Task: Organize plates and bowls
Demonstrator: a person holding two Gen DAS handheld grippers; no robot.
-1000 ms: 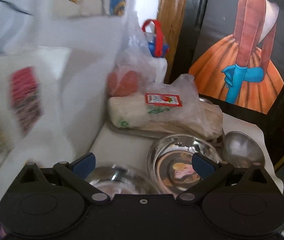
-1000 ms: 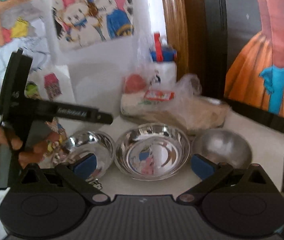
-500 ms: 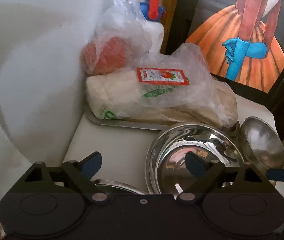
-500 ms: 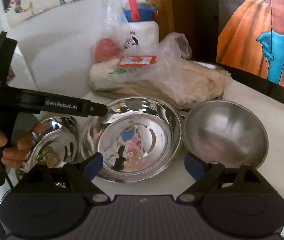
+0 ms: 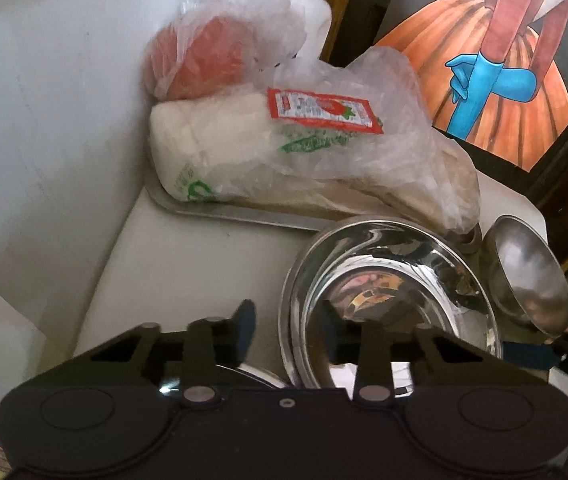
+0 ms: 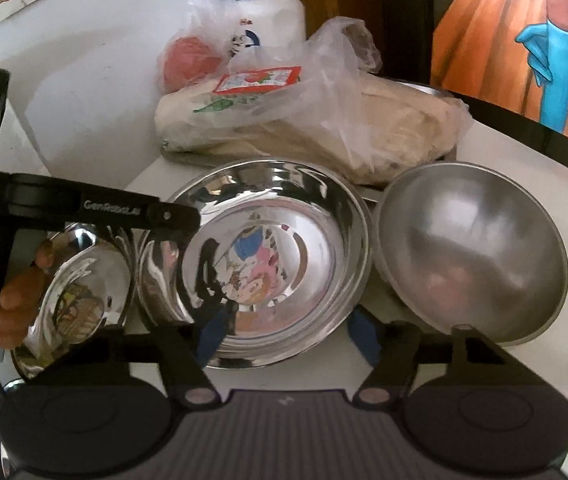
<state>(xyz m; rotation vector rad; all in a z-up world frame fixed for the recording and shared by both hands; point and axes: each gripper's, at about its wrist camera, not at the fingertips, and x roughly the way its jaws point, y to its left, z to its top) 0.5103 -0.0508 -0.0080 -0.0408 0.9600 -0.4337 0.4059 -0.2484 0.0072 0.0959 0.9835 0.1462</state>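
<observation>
**Both grippers are working at the row of steel bowls on the counter.**
The small bowl is crowding the left gripper. Its fingers, just closing, are straddling the middle bowl's left rim without pinching yet, and they probably need to seat deeper before any lift. The right gripper's half-spread fingers, also closing, are gripping nothing beside the matte bowl. Bagged food is crowding the space behind.

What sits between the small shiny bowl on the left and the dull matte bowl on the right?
The large shiny bowl sits between the small shiny bowl and the dull matte bowl, its rims close beside both. The right wrist view shows this.
</observation>
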